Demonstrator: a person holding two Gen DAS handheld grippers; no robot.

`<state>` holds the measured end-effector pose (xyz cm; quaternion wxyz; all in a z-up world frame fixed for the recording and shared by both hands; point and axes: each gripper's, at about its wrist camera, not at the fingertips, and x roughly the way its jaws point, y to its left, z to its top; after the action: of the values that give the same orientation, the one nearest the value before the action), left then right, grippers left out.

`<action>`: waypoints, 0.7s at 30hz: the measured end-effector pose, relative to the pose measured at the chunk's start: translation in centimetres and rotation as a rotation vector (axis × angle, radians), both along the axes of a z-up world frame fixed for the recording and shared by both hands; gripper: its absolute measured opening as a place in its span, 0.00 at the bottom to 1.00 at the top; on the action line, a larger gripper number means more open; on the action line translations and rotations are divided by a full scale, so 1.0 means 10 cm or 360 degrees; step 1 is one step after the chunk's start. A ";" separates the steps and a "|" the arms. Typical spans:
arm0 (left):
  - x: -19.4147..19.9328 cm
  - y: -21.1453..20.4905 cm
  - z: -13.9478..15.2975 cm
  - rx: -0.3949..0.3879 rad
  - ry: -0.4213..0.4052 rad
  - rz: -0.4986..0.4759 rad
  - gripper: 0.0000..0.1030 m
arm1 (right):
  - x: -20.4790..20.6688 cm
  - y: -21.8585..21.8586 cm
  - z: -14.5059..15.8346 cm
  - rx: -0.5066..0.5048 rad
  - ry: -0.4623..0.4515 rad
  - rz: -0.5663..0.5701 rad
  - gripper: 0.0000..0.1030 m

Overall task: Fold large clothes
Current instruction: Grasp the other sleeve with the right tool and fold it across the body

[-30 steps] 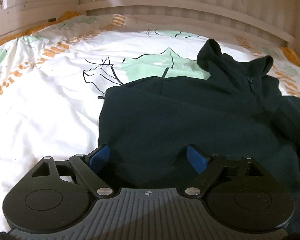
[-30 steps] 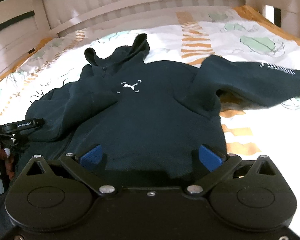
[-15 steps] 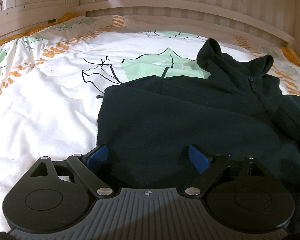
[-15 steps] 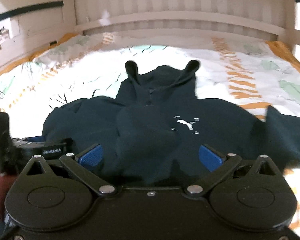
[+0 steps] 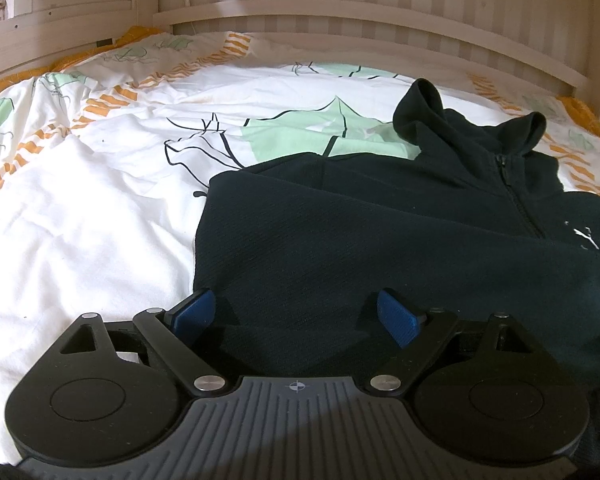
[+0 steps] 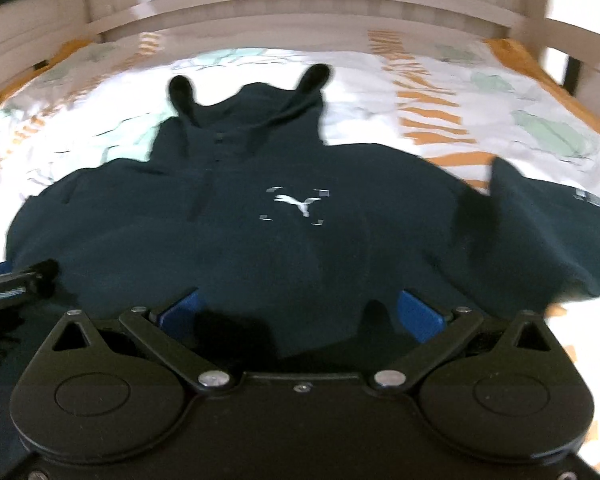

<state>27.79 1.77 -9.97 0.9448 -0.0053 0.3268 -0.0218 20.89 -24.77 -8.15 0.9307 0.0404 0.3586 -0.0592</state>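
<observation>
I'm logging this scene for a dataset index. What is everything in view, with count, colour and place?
hoodie: one, dark navy with a white chest logo, laid front up on the bed, hood toward the headboard, one sleeve out to the right.
duvet: one, white with green and orange print, covering the bed under the hoodie.
bed frame: one, pale slatted wood, at the far end and sides.
left gripper: one, black with blue pads, open over the hoodie's lower left part.
right gripper: one, black with blue pads, open over the hoodie's lower middle.
</observation>
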 end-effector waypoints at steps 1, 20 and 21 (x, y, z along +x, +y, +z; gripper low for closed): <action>0.00 0.00 0.00 0.0000 -0.0001 0.0000 0.86 | -0.03 -0.04 0.00 -0.0012 0.0005 -0.0033 0.99; 0.03 0.00 0.17 -0.0006 0.0135 -0.0112 0.91 | -0.72 -1.30 0.19 0.0163 -0.0036 -0.0280 0.99; 0.01 -0.01 0.21 0.0000 0.0141 -0.0131 0.91 | -0.74 -1.41 0.20 0.0167 -0.0038 -0.0310 0.99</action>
<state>27.90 1.64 -7.83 0.9277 0.0072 0.3683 -0.0603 13.47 -38.87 -6.13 0.9214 0.1245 0.3444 -0.1300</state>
